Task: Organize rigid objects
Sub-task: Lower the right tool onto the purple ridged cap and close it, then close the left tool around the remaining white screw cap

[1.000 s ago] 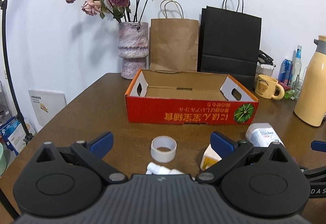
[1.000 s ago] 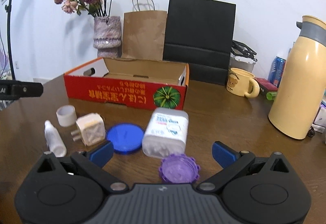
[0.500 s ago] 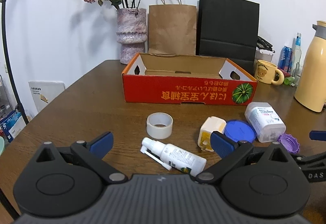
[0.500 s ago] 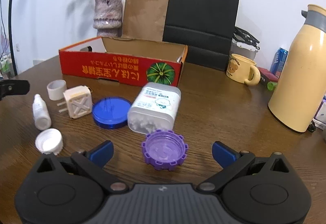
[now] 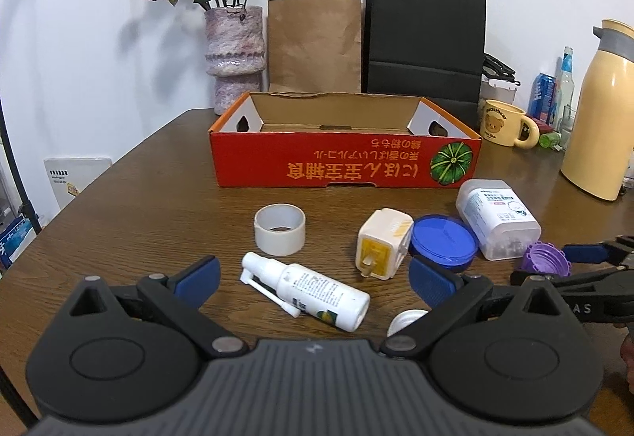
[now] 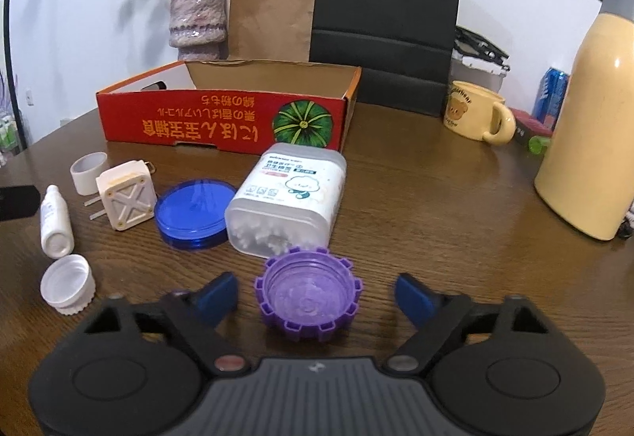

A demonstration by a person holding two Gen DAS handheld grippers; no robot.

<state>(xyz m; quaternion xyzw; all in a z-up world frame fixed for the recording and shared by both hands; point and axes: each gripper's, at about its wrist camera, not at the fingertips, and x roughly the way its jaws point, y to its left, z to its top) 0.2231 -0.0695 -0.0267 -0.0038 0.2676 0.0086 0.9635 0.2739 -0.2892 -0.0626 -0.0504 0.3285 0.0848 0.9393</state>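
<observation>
Right tongs [image 6: 317,291] closing around purple cap [image 6: 308,293] lying on bench [image 6: 436,206], pads not yet touching it. Left tongs [image 5: 313,277] standing wide open, empty, over white spray bottle [image 5: 307,289].

Both tongs look alike. The left tongs [image 5: 313,279] have a ribbed dark-grey centre body flanked by two black round housings, each with a shallow circular recess and a triangular cut-out above it. Black linkage arms with silver pivot screws carry blue fingertip pads [image 5: 198,275]. The right tongs [image 6: 317,291] match; one pivot screw shows reddish, and white letters mark their side.
</observation>
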